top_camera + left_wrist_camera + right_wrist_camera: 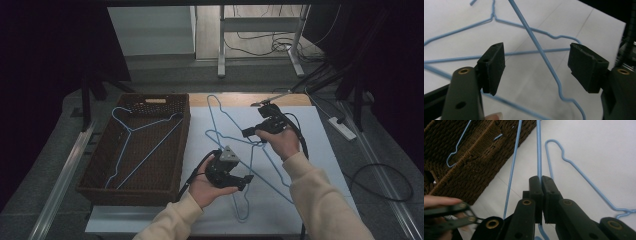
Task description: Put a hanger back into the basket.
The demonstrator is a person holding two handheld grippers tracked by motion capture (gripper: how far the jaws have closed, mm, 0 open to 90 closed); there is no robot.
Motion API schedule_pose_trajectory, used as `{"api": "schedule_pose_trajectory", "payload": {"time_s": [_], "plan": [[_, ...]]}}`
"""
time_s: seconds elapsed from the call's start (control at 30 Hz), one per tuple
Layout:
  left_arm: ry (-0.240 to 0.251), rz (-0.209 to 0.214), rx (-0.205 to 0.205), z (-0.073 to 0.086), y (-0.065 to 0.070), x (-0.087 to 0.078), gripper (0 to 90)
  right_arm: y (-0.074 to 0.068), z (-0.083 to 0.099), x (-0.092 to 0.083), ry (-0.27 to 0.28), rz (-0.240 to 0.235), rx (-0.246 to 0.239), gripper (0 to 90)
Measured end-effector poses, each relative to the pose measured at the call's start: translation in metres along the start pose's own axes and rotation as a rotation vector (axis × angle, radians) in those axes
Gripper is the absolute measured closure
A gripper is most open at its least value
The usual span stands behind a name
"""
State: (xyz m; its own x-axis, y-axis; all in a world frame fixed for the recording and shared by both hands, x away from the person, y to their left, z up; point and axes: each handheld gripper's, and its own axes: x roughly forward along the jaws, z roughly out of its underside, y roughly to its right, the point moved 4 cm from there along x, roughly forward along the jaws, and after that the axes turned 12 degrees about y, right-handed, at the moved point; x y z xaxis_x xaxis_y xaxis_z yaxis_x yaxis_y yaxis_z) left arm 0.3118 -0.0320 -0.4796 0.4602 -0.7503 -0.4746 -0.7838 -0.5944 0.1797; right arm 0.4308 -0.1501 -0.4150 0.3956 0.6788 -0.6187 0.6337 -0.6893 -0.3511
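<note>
Gripping a blue wire hanger [260, 150] between clenched pads, right tongs [248, 133] over the white sheet [320, 150] of the bench [240, 99], near its far half. In the right gripper view, wire pinched tight between the two black pads, running straight up from the pinch toward the corner of the wicker basket [461, 162]; second strand of the same blue wire slanting alongside to the left. Beside it on the sheet, another blue hanger [579, 172] lying flat, hook toward the top of that view.

Left tongs [246, 181] released, jaws wide apart, held low over the near part of the sheet and aimed to the right in the high view. In the left gripper view [536, 68], one slanting strand of blue wire passing between the open pads, touching neither; a level strand crossing behind it, and the shoulder and neck of a hanger farther off on the white sheet. Fingernail just visible at the bottom edge of that view.

Two hangers overlapping on the sheet in the high view, wires crossing between the two hands. To the left, brown wicker basket [95, 165] standing on the bench, touching the sheet's left edge, with a further blue hanger [131, 131] lying inside it, hook toward the far rim. Cream sleeves entering from the bottom edge.
</note>
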Motion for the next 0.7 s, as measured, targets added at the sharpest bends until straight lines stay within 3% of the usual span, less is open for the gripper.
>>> {"api": "schedule_pose_trajectory", "payload": {"time_s": [0.17, 0.27, 0.37, 0.5, 0.57, 0.7], "plan": [[-0.026, -0.004, -0.023, 0.002, -0.003, 0.015, 41.0, 0.000, 0.000, 0.001, 0.014, -0.005, 0.018, 88.2], [-0.032, 0.007, -0.040, 0.003, -0.003, 0.019, 55.6, -0.001, -0.001, 0.001, 0.021, -0.010, 0.023, 88.2], [-0.034, 0.050, -0.074, 0.003, -0.004, 0.019, 75.0, 0.000, -0.001, 0.000, 0.030, -0.012, 0.027, 88.2], [-0.043, 0.051, -0.104, 0.003, -0.008, 0.016, 79.1, 0.001, -0.001, -0.003, 0.044, -0.014, 0.037, 88.1], [-0.044, 0.043, -0.133, 0.001, -0.012, 0.011, 82.1, 0.002, -0.003, -0.009, 0.070, -0.011, 0.023, 87.7], [-0.039, 0.035, -0.147, -0.001, -0.016, 0.004, 85.0, 0.001, -0.004, -0.016, 0.089, 0.003, -0.009, 84.8]]}}
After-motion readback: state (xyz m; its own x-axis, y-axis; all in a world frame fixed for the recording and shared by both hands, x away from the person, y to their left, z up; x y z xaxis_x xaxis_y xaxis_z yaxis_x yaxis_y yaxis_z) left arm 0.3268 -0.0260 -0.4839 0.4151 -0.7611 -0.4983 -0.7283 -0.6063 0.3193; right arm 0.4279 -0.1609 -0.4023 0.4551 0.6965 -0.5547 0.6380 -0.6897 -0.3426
